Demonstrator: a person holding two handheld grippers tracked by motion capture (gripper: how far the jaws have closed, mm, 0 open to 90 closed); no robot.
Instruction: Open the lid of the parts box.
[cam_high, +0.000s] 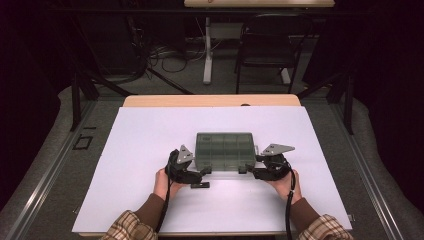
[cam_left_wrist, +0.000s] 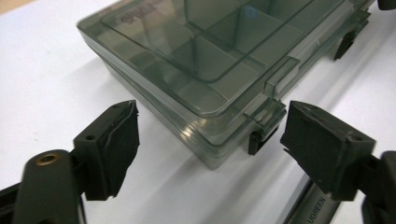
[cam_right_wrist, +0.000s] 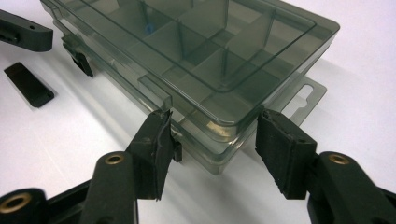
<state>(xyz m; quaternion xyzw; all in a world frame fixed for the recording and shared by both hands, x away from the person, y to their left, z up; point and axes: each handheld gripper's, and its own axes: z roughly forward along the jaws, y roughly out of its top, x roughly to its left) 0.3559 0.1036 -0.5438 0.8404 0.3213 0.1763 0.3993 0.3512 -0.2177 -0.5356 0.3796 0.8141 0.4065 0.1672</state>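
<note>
Two grippers: left gripper (cam_high: 204, 172) and right gripper (cam_high: 246, 170) flank the near corners of the compartment box (cam_high: 225, 148), probably to work its latches.
Jaws: both spread, gripping nothing.
Lid: down.

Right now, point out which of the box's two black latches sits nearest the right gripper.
The latch at the right end of the box's front edge, beside a pad of the right gripper. The other latch sits farther along, toward the left gripper.

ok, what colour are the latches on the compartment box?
Black, on the smoky grey transparent plastic compartment box; its latches show best in the left gripper view.
</note>
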